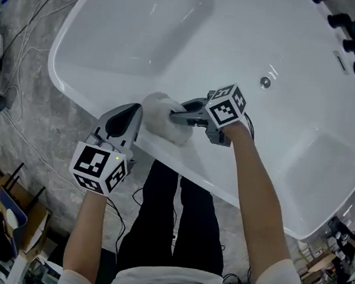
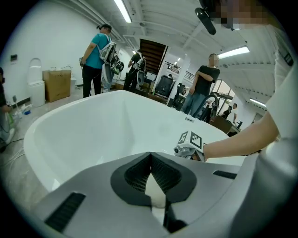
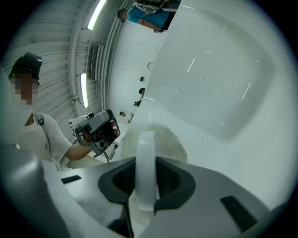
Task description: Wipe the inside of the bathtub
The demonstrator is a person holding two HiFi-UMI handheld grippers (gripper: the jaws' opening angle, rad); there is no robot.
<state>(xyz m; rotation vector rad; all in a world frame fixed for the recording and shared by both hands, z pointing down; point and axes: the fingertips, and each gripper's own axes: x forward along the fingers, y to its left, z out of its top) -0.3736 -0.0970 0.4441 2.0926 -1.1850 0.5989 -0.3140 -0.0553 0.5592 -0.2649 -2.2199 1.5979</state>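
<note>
Two forearms [image 1: 258, 193] reach down from us to the near rim of the bathtub [image 1: 132, 36]. Our left gripper [image 1: 131, 114] sits over that rim with its jaws pressed together on nothing, while our right gripper [image 1: 179, 114], just beside it and turned toward it, pinches the white band [image 3: 145, 153] of a fluffy white wiping pad [image 1: 160, 115] on the inner slope between the two. The tub is glossy white, its round drain [image 1: 265, 82] well beyond the right gripper. Only the right gripper view shows the band clamped, and only the left gripper view shows people [image 2: 95, 56] past the far rim.
</note>
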